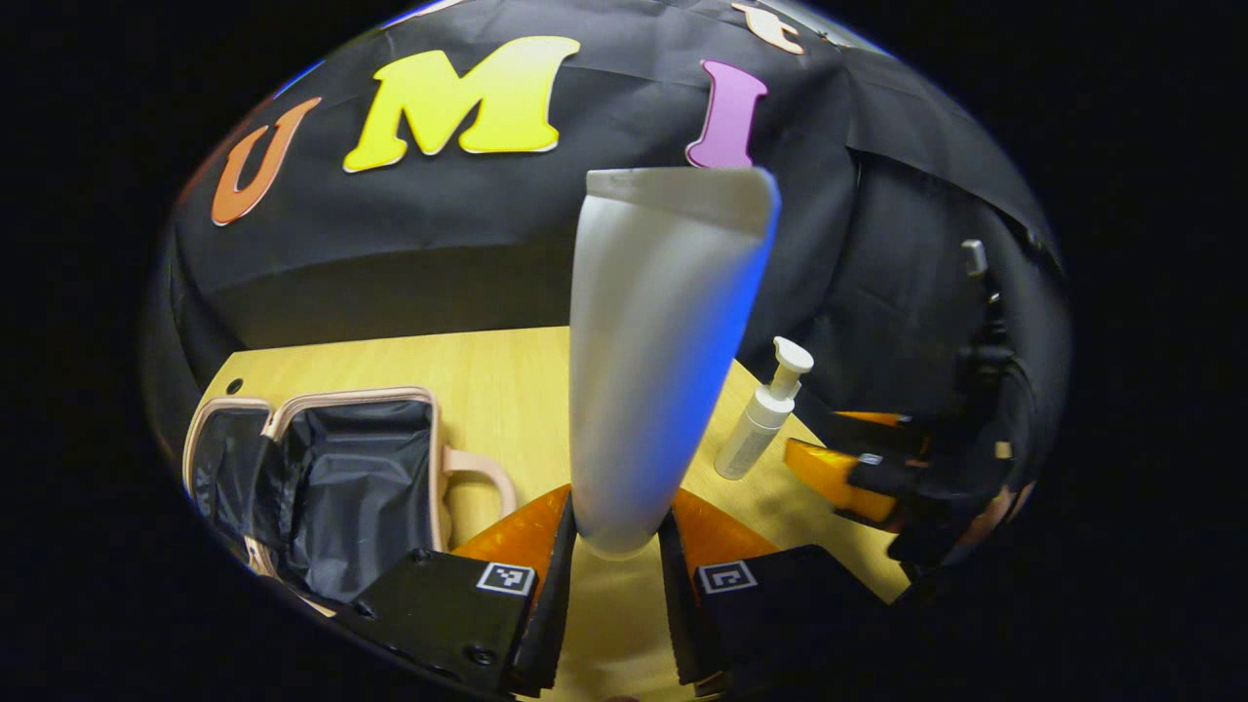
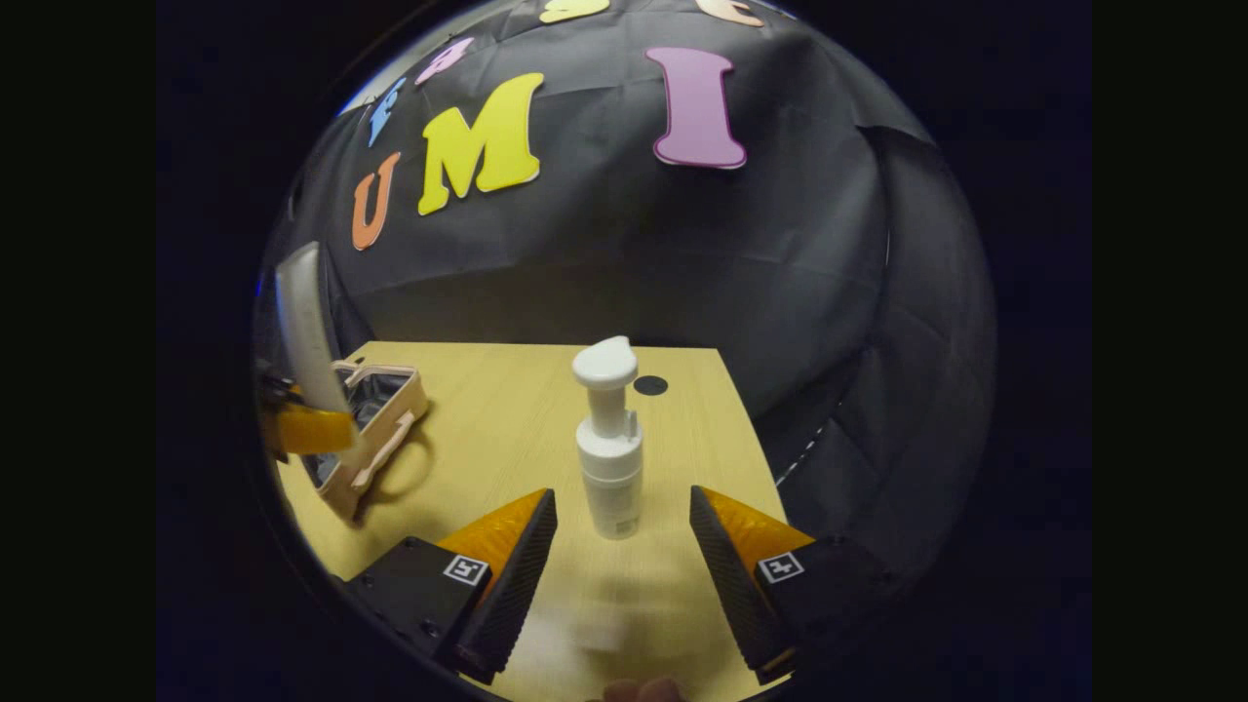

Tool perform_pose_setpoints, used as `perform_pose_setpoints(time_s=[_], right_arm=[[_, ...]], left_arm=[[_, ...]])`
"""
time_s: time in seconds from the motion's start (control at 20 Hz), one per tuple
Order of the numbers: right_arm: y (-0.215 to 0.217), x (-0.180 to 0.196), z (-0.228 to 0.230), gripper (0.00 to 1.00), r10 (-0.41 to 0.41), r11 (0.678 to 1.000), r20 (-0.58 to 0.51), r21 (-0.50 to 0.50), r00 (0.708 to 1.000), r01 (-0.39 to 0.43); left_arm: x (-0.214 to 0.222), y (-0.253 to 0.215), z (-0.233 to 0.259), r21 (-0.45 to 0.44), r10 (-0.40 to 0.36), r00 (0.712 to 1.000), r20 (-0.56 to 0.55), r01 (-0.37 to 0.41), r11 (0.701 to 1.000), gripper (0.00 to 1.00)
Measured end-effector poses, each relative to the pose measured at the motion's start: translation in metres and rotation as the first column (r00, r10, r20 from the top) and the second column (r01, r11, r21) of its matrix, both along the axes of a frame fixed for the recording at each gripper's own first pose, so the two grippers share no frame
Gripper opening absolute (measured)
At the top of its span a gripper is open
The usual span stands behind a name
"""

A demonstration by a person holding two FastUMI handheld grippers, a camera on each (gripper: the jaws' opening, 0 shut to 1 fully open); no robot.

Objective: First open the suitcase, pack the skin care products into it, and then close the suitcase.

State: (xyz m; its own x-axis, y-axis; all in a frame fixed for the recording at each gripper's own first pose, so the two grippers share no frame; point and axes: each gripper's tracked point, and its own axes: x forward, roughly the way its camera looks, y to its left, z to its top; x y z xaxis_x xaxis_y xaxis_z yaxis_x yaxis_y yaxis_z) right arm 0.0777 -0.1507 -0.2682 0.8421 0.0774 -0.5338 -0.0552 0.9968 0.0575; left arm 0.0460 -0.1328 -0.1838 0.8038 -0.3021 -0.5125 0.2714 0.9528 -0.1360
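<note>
The open suitcase (image 1: 322, 487) lies at eight o'clock in the left gripper view. The left gripper (image 1: 616, 546) clamps a white tube (image 1: 653, 370) upright; carry it over the lining and lower before releasing. At three o'clock the pump bottle (image 2: 607, 458) stands between the right gripper (image 2: 616, 546)'s spread fingers; close squarely on its body.

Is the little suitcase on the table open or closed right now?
Open. The suitcase lies with its lid swung back, its dark lining exposed on both halves. Nothing shows inside it yet.

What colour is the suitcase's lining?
Black, inside a pale pink shell; the suitcase shows best in the left gripper view.
</note>
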Motion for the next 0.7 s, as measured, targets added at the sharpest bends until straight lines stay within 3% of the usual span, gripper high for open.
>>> perform_pose_setpoints(time_s=[0.45, 0.5, 0.7], right_arm=[[0.016, 0.039, -0.066, 0.8, -0.009, 0.998, -0.106, 0.06, 0.994, 0.015], [0.017, 0.042, -0.069, 0.71, -0.013, 0.998, -0.114, 0.055, 0.993, 0.019], [0.011, 0.051, -0.077, 0.57, -0.041, 0.998, -0.118, 0.049, 0.992, 0.047]], left_arm=[[-0.036, 0.086, 0.02, 0.039, 0.168, 0.986, -0.022, -0.167, 0.985, 0.47], [-0.04, 0.099, 0.02, 0.055, 0.181, 0.983, -0.029, -0.179, 0.982, 0.47], [-0.048, 0.152, 0.02, 0.044, 0.262, 0.963, -0.059, -0.26, 0.965, 0.47]])
